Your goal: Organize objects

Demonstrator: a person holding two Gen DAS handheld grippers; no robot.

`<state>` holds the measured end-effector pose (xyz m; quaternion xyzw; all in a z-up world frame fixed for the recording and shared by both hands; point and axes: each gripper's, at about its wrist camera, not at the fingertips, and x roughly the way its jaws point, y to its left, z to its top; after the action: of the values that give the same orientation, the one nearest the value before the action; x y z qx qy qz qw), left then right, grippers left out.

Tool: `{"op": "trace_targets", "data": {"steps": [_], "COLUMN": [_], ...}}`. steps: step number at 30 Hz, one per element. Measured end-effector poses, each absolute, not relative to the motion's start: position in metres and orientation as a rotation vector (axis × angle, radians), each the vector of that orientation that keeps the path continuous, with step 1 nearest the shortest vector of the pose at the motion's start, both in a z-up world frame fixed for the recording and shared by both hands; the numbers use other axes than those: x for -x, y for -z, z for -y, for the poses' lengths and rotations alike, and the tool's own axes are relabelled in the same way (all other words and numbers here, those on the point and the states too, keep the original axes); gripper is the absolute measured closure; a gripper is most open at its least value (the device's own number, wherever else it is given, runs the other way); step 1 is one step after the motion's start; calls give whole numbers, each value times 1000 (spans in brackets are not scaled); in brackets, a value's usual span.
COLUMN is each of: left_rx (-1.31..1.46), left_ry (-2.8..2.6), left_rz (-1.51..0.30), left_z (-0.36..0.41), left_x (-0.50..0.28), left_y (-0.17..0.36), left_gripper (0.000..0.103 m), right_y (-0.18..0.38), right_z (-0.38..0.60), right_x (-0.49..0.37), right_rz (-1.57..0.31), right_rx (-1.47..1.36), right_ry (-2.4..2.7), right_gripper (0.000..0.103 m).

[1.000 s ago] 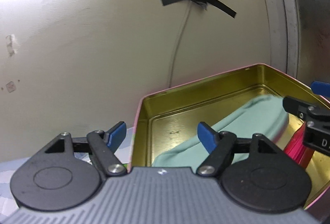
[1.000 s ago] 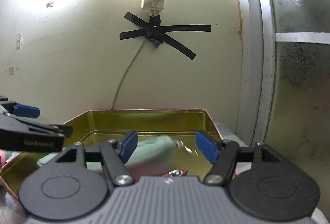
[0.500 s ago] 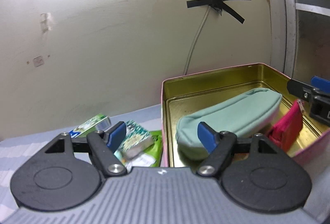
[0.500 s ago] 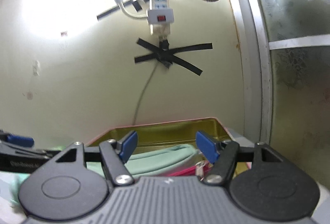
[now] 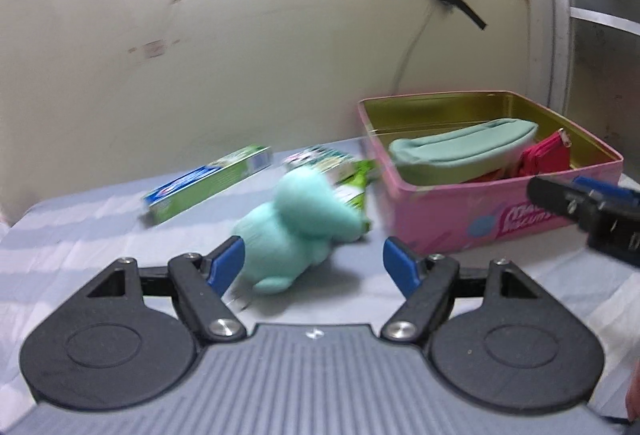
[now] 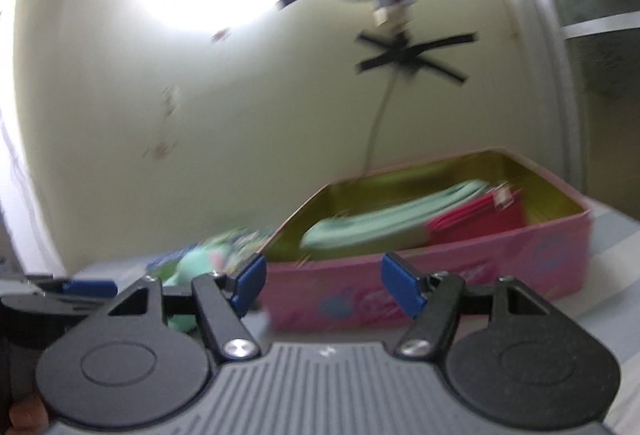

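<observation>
Pink tin [image 5: 472,223], lid off and gold inside, sits against the wall on a striped cloth [image 5: 80,247] with a mint-green pencil pouch [image 5: 460,151] and a red zip purse [image 5: 544,157] lying in it. Outside the tin, a mint-green plush toy [image 5: 296,227] lies on the cloth just ahead of the left gripper [image 5: 312,261], with a green-and-blue toothpaste box [image 5: 208,187] and a small printed packet [image 5: 324,163] beyond it, all close to the tin's left wall.

Both tools are empty: the left gripper's jaws stand apart with nothing between the pads, the plush just past its left fingertip; the right gripper [image 6: 322,281] is likewise spread and holding nothing, facing the tin's long pink side.

Two items appear packed and three remain loose, so the sorting looks partly done, with the step in hand apparently a reach for the next item. The plush seems the likely pick. Taking it would call for bringing the left jaws down around its soft body, closing firmly enough that it does not slip, then lifting it over the rim into the free space beside the pouch.
</observation>
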<state>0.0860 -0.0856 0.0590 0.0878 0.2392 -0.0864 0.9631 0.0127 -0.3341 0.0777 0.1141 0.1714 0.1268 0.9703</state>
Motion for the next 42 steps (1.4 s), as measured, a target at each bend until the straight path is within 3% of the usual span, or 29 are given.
{"op": "trace_targets", "data": {"steps": [21, 33, 37, 42], "left_rx": [-66, -13, -5, 24], "left_ry": [-38, -83, -80, -65], "left_rz": [-493, -504, -514, -524], "left_z": [-53, -87, -93, -101], "left_x": [-46, -46, -51, -52], "left_y": [-33, -24, -20, -16], "left_gripper": [25, 25, 25, 18], "right_y": [-58, -54, -52, -49], "right_z": [205, 172, 165, 155], "right_x": [27, 33, 34, 35], "right_rz": [-517, -554, -567, -586], "right_rx": [-33, 32, 23, 41], "right_ry": [-495, -570, -605, -652], "right_gripper": [37, 37, 27, 24]}}
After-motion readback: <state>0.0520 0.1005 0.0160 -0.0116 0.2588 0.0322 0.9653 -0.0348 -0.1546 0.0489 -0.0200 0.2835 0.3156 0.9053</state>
